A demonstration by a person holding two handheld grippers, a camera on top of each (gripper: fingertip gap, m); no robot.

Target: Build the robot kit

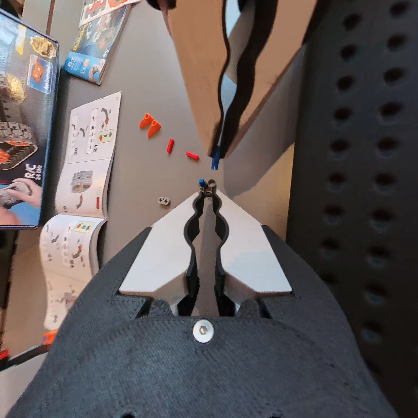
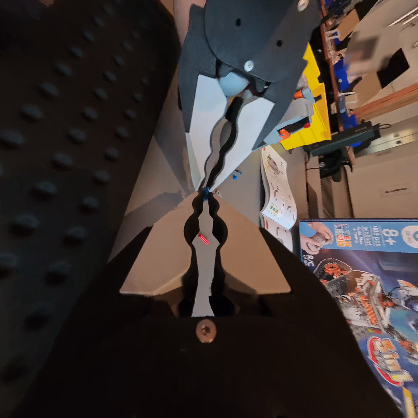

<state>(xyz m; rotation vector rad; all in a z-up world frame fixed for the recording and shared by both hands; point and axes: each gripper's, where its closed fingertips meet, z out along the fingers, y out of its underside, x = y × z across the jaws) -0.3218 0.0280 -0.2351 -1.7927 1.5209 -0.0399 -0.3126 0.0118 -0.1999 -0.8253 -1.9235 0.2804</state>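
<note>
On the grey table (image 1: pixel 144 74), from left: toy box (image 1: pixel 22 126), open booklet (image 1: pixel 90 153), two orange cones (image 1: pixel 150 124), two red pins (image 1: pixel 170 146). The left gripper (image 1: pixel 207 192) clamps a brown connector (image 1: pixel 209 187) (one blue peg already in it). Just beyond, apart, the right gripper (image 1: pixel 216 156) pinches a blue pin (image 1: pixel 214 161), its long axis pointing toward the connector.

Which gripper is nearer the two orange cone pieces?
Right. The right gripper, holding a blue pin, hangs nearer the orange cone pieces; the left gripper sits farther back.

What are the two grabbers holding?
The left gripper pinches a small grey connector by its bottom end. The right gripper pinches a blue pin by its top.
</note>
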